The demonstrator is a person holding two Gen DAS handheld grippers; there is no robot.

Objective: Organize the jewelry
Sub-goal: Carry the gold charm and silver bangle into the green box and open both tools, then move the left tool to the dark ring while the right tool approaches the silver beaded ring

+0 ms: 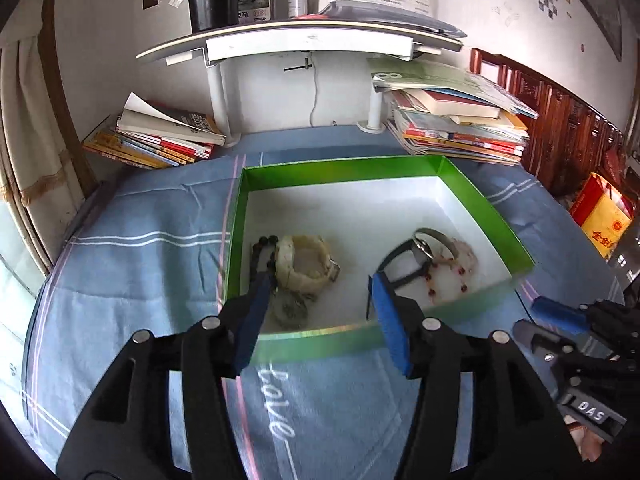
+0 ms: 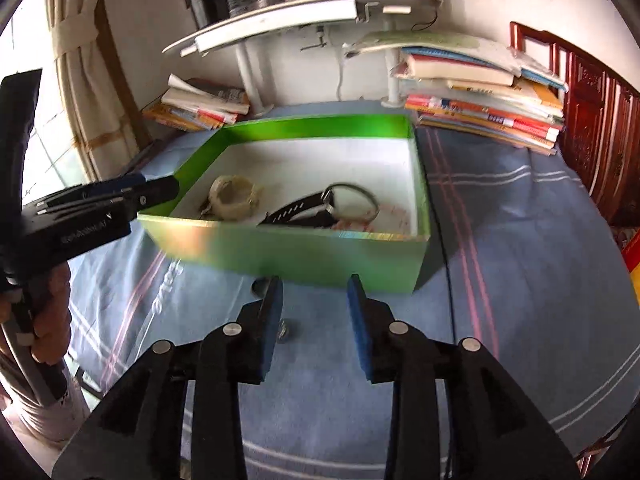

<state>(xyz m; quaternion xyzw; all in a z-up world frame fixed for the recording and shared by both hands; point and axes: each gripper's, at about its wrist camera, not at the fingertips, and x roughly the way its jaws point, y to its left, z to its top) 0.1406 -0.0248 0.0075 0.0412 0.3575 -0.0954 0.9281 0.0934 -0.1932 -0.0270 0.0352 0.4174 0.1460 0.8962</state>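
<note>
A green box [image 1: 488, 204] with a white inside sits on the blue cloth. In it lie a cream bangle [image 1: 306, 260], a dark bead bracelet [image 1: 260, 256], a black watch [image 1: 408, 256], a metal ring-shaped bangle [image 1: 436, 236] and a pale bracelet with red beads [image 1: 452, 276]. My left gripper [image 1: 320, 300] is open over the box's near wall, its left fingertip by the dark beads. My right gripper [image 2: 314, 300] is open and empty, just in front of the box [image 2: 304, 252]. A small dark item [image 2: 285, 332] lies on the cloth by its left finger, mostly hidden.
Book stacks stand behind the box at left [image 1: 160, 136] and right [image 1: 460, 120], under a white shelf [image 1: 304, 40]. A dark wooden headboard [image 1: 568, 128] is at the right. The blue cloth [image 1: 140, 240] covers the table. The left gripper shows in the right wrist view [image 2: 100, 200].
</note>
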